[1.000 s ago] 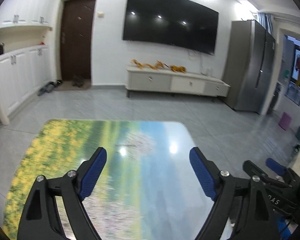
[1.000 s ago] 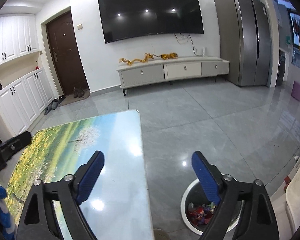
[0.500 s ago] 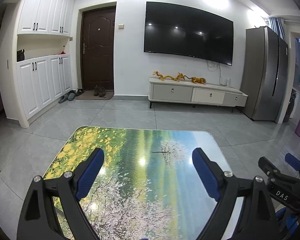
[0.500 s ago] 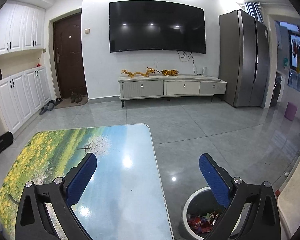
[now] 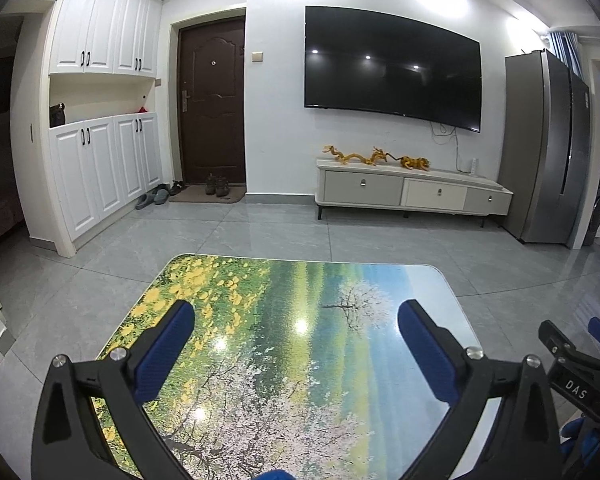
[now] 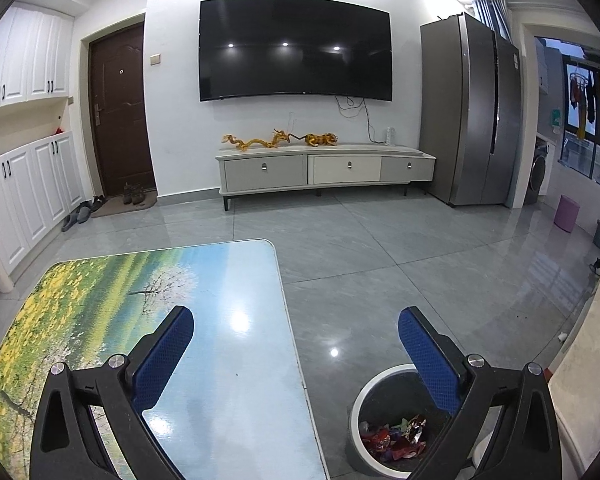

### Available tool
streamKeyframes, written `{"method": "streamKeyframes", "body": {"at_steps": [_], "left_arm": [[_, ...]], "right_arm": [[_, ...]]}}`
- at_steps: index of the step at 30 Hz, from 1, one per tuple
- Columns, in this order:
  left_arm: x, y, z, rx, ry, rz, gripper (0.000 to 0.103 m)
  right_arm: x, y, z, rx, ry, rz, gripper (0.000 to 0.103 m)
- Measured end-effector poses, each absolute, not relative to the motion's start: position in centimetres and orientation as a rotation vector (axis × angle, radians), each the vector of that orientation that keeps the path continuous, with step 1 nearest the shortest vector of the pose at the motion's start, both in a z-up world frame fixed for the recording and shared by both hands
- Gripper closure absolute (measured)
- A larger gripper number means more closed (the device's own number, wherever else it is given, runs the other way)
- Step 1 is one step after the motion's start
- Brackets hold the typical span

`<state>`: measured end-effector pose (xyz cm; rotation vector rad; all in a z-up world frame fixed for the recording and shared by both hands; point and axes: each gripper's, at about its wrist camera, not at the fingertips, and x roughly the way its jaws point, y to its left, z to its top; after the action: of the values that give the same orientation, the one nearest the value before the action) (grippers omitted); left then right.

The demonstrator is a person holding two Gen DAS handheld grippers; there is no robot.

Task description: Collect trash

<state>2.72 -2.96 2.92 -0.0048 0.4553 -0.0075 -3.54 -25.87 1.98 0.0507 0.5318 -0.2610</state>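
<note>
A round bin with a white rim stands on the floor right of the table, with crumpled wrappers inside. The table has a landscape print top and shows no trash on it. My left gripper is open and empty above the table. My right gripper is open and empty, one finger over the table's right edge, the other over the bin. The right gripper also shows at the right edge of the left wrist view.
Grey tiled floor lies beyond the table. A TV cabinet stands at the far wall, a fridge to its right, white cupboards on the left. A pale counter edge is at far right.
Both grippers have tilted up and drawn back, so more of the room and table shows. Both stay open and empty.
</note>
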Motion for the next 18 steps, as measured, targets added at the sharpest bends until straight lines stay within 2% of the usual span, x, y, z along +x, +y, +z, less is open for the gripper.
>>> {"method": "streamKeyframes", "body": {"at_steps": [18], "left_arm": [[2.84,-3.59,2.31,0.009,0.443,0.043,0.001]], "right_arm": [[-3.77,-26.42,1.72,0.026,0.514,-0.304,0.000]]}}
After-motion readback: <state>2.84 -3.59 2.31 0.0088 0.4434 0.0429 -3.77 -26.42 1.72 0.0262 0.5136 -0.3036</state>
